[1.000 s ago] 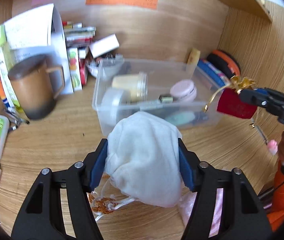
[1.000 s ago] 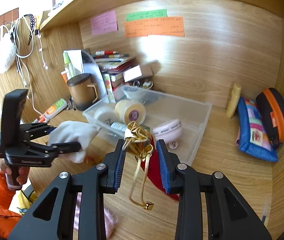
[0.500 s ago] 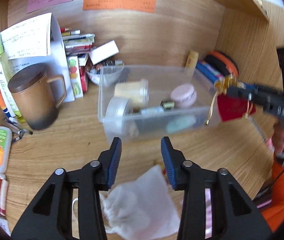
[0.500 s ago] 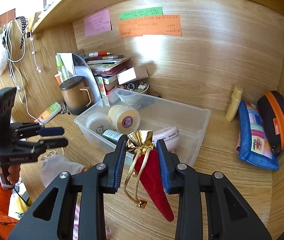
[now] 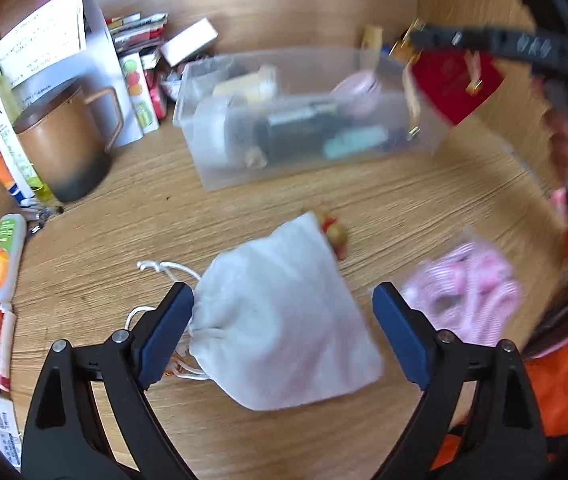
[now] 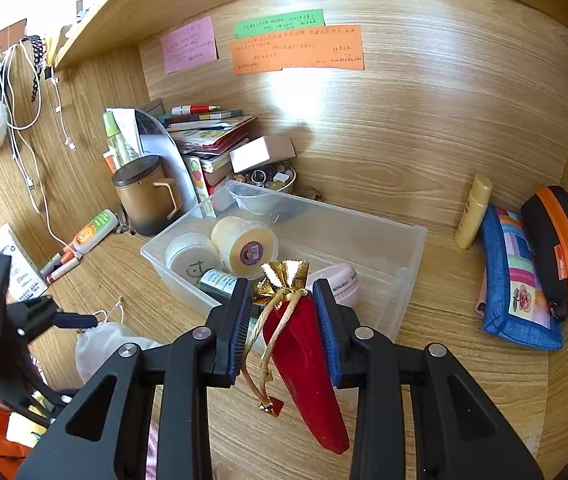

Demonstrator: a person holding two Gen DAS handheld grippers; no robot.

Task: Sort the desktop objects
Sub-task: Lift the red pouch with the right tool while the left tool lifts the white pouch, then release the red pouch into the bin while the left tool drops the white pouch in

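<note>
A white drawstring pouch lies on the wooden desk between the jaws of my left gripper. Those jaws are opening wide; the left pad sits by the pouch's neck and the right pad stands apart from it. A small red and yellow trinket peeks out past the pouch. My right gripper is shut on a red velvet pouch with a gold top, which hangs just in front of the clear plastic bin. The left wrist view shows the red pouch over the bin's right end. The left gripper shows at the right wrist view's left edge.
The bin holds jars and a small bottle. A brown mug and a pile of books stand behind it on the left. A pink striped item lies right of the white pouch. A yellow tube, blue patchwork pouch and black-orange case lean at the right wall.
My left gripper let go of the white pouch, which dropped to the desk, and has come down around it with jaws much wider. The right gripper carried the red pouch closer to the bin.
</note>
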